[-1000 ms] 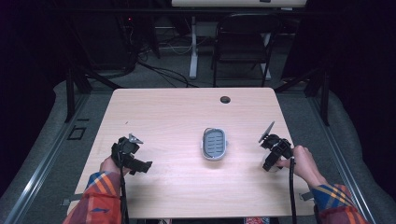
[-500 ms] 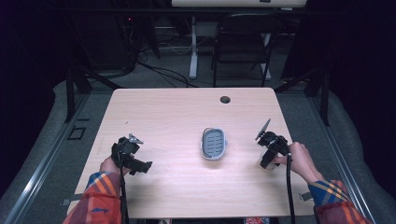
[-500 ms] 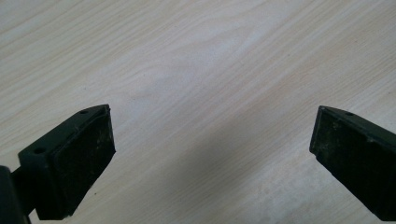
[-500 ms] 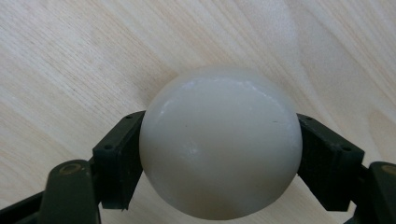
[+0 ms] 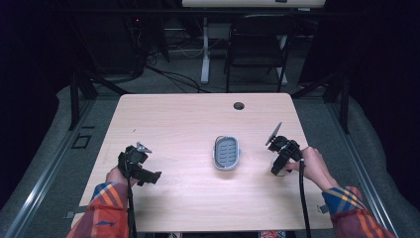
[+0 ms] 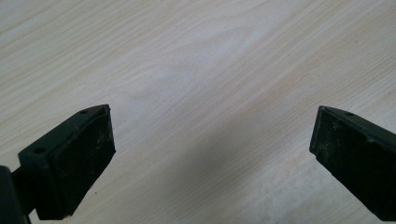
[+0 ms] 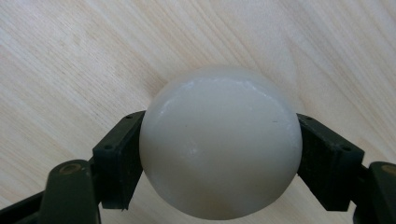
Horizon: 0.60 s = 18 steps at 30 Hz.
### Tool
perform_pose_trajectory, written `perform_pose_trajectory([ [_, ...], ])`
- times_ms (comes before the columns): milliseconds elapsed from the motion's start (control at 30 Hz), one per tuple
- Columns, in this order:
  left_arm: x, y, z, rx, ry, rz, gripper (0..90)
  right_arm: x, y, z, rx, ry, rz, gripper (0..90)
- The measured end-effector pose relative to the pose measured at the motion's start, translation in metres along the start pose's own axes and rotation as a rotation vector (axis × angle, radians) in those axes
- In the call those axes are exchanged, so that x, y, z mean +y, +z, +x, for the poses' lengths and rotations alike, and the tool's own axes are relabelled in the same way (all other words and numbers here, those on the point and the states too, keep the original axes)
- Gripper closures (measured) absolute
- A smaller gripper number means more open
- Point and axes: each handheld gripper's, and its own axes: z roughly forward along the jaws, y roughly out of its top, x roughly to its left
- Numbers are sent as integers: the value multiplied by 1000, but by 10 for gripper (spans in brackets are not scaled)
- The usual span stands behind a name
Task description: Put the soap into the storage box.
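A white ball (image 7: 219,142) is clamped between the two black jaws of the right gripper (image 7: 219,154); in the right gripper view the pads are pressed against its sides at 9 and 3 o'clock, with pale wood grain seen behind it. In the high view the right gripper (image 5: 280,161) is held just above the bench (image 5: 168,124) at about 3 o'clock from the bench's middle, and the ball itself cannot be made out there.

A grey oval tray (image 5: 227,152) with a ribbed inner floor lies flat near the middle of the bench, at 9 o'clock from the right gripper and near it, though not touching.

The left gripper (image 5: 141,168) is seen at about 8 o'clock from the bench's middle, well apart from the tray. In the left gripper view its jaws are spread wide apart, with nothing but bare wood between them.

A small dark round hole (image 5: 238,105) is set in the bench top at 12 o'clock from the tray, close to the far edge. Plaid sleeves are worn on both forearms, which enter from the near edge.
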Motion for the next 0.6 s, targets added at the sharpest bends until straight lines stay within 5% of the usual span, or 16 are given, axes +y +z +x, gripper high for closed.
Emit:
perform_pose_trajectory([
  [200, 0, 0, 0, -1, -1, -1, 1, 5, 1, 4, 4, 17, -36, 235],
  [600, 0, 0, 0, -6, -1, 1, 1, 18, -4, 3, -3, -32, 2, 235],
])
